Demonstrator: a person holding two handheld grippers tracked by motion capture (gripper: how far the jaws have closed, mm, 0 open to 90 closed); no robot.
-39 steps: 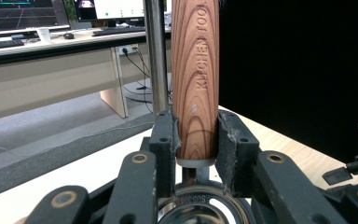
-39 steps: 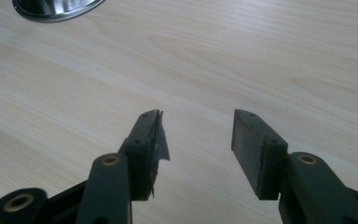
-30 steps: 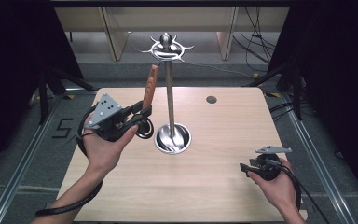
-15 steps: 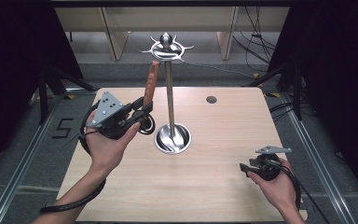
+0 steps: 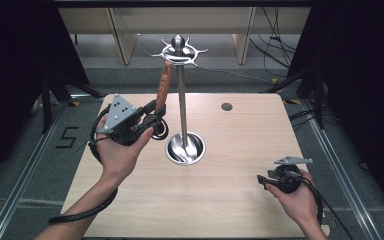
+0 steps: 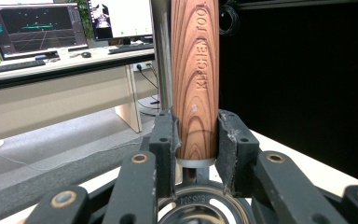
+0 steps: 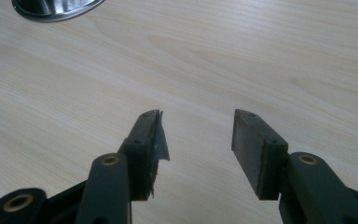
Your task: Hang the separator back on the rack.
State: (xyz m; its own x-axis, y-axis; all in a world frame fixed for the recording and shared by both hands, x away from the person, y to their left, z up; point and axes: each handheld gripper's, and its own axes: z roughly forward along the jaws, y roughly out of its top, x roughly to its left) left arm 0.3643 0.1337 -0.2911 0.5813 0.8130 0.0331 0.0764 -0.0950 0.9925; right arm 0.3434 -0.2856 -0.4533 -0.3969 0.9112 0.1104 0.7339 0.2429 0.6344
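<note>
Left gripper (image 6: 195, 140) pinches the wooden-handled steel kitchen utensil (image 5: 163, 88) upright at 10 o'clock of the chrome hook stand (image 5: 182, 100); hanging looks unfinished. Right gripper (image 7: 198, 133) spread, idle.

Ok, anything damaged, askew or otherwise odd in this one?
One thing: the pad lining on one finger of the right tool is torn, its edge peeling away as a ragged flap. Otherwise fine: the left tool grips the wooden handle squarely beside the metal stand, and the table shows no spills.
</note>
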